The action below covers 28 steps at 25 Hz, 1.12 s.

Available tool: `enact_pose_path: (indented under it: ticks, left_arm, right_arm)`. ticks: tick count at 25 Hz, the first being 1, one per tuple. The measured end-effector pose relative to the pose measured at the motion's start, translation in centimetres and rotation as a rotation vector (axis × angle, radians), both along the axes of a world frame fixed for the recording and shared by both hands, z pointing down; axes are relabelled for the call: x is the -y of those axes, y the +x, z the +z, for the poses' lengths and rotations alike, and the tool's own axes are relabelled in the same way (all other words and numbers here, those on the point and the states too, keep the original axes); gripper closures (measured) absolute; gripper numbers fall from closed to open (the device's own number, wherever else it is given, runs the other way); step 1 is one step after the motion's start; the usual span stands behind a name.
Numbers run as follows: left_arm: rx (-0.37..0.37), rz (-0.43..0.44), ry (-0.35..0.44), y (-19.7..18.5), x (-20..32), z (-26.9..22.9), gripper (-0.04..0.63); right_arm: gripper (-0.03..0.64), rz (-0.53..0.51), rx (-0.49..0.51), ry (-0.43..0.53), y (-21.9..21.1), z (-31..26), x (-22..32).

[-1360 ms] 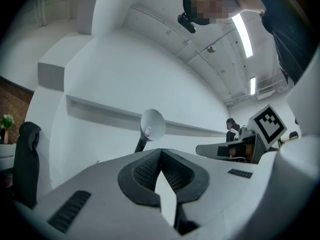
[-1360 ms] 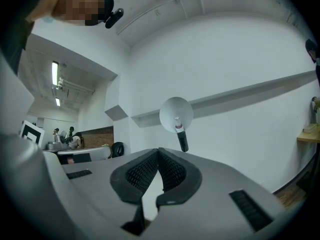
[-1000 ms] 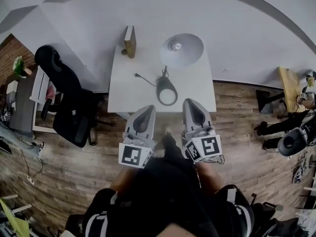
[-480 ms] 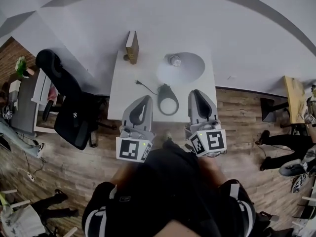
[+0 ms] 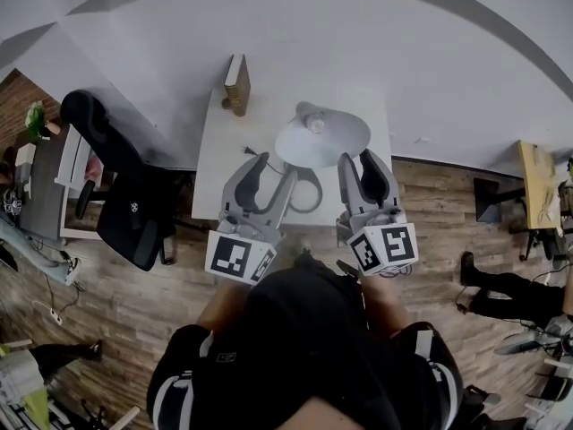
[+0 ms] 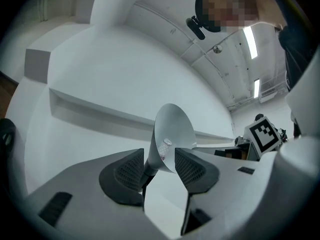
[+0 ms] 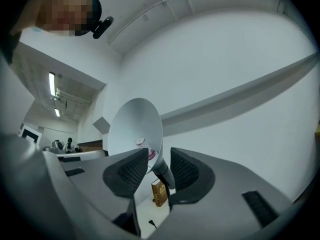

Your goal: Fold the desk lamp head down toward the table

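Facing up, the lamp head [image 5: 322,137] stands raised over the white tabletop [image 5: 215,141], above its ring base [image 5: 311,202]. Left gripper [image 5: 273,173] & right gripper [image 5: 358,162] flank it; both sets of jaws have just been opening, now apart, pinching nothing, shade only ahead in each gap. Step: approach, pre-grasp. Next prob. needs contact on shade rim/neck, then steady downward push w/o dragging base.

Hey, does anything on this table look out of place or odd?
The desk lamp head is tipped upward, its bulb facing the ceiling instead of lighting the table. Its plug lies loose on the tabletop, connected to nothing.
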<state>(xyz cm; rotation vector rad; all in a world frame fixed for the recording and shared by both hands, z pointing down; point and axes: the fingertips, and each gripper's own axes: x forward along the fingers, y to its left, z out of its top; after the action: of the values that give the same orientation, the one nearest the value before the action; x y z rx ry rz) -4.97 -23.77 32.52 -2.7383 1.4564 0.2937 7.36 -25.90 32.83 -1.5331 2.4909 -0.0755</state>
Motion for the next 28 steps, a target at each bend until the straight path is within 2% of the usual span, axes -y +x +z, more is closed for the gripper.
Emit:
enact_pose_path:
  ticks: [2,5,9,15,21,28]
  left_arm:
    - [-0.012,0.006,0.003,0.3,0.8,-0.1,0.407]
    - [-0.022,0.019,-0.003,0.6,1.7,0.1,0.468]
    - [-0.022,0.040,-0.009,1.0,1.9,0.1,0.512]
    - [-0.011,0.036,-0.023,0.9,1.5,0.6,0.515]
    - [-0.041,0.031,-0.048,0.8,0.8,2.0,0.531]
    - [-0.037,0.021,-0.062,0.7,0.1,3.4,0.543]
  right_arm:
    - [0.490,-0.009,-0.005,0.000,-0.1,0.0,0.5]
    - [0.509,-0.028,-0.004,0.004,-0.4,0.0,0.8]
    - [0.553,-0.044,-0.008,0.013,-0.8,-0.1,0.7]
    - [0.554,-0.031,0.001,0.004,-0.7,0.3,0.4]
    - [0.559,-0.027,-0.018,-0.009,-0.5,1.7,-0.4]
    - [0.572,-0.033,-0.034,-0.031,-0.4,3.2,-1.1]
